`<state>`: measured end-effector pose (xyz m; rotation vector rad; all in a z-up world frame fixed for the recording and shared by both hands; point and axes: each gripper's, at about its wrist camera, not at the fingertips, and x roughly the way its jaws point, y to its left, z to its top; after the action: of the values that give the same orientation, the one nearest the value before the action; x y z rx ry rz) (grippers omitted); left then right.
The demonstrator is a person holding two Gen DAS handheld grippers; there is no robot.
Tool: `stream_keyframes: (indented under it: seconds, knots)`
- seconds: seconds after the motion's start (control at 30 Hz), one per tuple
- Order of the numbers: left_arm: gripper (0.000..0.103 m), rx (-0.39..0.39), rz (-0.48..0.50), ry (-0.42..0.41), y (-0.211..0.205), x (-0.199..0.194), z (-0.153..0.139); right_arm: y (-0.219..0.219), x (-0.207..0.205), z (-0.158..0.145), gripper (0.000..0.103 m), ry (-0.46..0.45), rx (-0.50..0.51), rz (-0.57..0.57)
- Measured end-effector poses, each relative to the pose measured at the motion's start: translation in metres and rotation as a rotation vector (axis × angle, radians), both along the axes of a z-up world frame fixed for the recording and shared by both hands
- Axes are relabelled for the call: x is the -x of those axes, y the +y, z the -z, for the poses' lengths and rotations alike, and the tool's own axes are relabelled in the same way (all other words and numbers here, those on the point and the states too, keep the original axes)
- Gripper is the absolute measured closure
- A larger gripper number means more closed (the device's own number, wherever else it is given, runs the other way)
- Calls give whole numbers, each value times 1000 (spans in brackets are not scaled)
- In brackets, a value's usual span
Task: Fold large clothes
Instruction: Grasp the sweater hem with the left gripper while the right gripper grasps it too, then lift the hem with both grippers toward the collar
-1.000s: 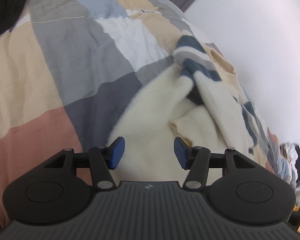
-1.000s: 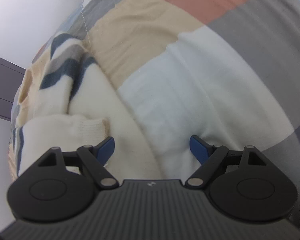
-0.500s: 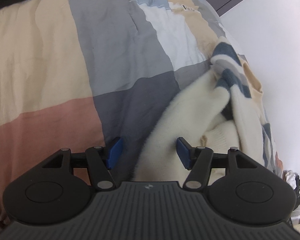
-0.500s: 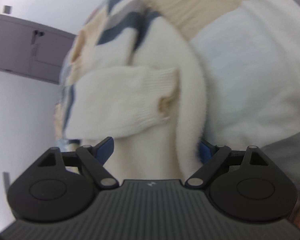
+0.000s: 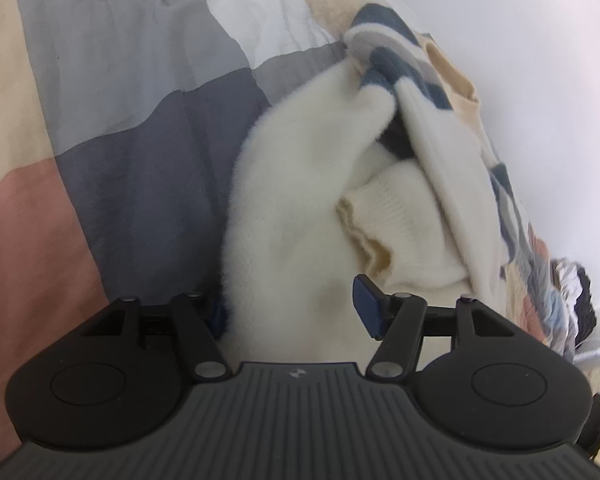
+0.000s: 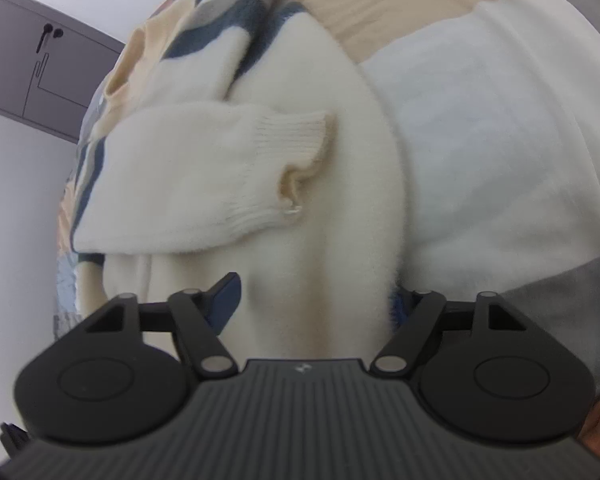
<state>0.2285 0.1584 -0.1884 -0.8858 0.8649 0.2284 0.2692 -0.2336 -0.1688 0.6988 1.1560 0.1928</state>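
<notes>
Now: both grippers point(image 5: 292, 308) point(image 6: 316, 300) closing around sweater point(image 5: 292, 200) | quilt point(image 5: 120, 120) beneath | cabinet point(image 6: 40, 72) behind

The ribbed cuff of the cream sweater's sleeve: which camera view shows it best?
The right wrist view. There the ribbed cuff lies large and near the middle, with its knit ribs and open end clear. In the left wrist view the ribbed cuff appears smaller and off to the right, partly tucked under a fold of the cream sweater.

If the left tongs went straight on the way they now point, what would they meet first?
Most likely the cream sweater: its fuzzy edge already lies between the closing left tongs, with the folded cuff just beyond.
</notes>
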Motion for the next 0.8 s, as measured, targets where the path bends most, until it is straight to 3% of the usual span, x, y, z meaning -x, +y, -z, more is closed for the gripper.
stream_keyframes:
  seconds: [0.03, 0.07, 0.17, 0.43, 0.8]
  knots:
    - [68, 9, -14, -1, 3, 2, 1, -2, 0, 0, 43, -8, -23, 19]
    - [80, 23, -23, 1, 5, 2, 2, -6, -1, 1, 60, -13, -56, 40]
    - [86, 78, -28, -29, 12, 3, 2, -14, -1, -1, 78, -28, -135, 91]
    - [91, 208, -73, -252, 24, 39, -50, -37, 16, -49, 86, -225, -332, 94]
    - [96, 252, -73, -438, 29, 90, -123, -71, 31, -130, 90, -437, -508, 17]
